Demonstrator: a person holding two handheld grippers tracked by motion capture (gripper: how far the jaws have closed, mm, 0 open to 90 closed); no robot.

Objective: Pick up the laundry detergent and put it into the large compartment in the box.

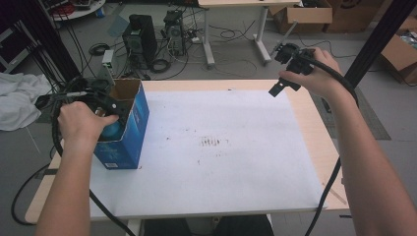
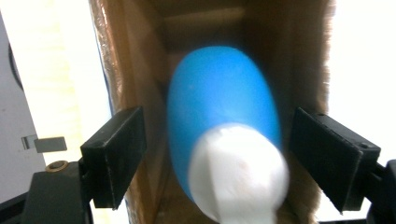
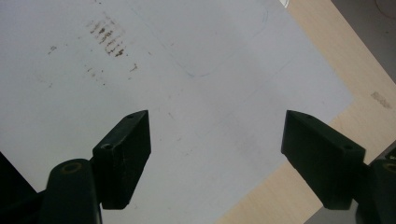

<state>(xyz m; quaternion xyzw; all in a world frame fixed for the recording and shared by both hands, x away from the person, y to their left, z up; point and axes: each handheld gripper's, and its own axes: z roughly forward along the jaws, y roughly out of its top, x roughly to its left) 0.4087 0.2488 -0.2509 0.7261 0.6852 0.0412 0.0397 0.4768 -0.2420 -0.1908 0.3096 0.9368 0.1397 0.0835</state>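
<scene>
A blue cardboard box (image 1: pixel 123 132) with an open top stands near the left edge of the wooden table (image 1: pixel 314 142), on the white sheet (image 1: pixel 221 147). Inside the box lies a blue rounded object with a white end (image 2: pixel 224 135). The left gripper (image 2: pixel 215 158) is at the box opening, its jaws spread to both sides of this object without touching it. The right gripper (image 3: pixel 215 158) is above the far right corner of the table, jaws wide apart and holding nothing.
</scene>
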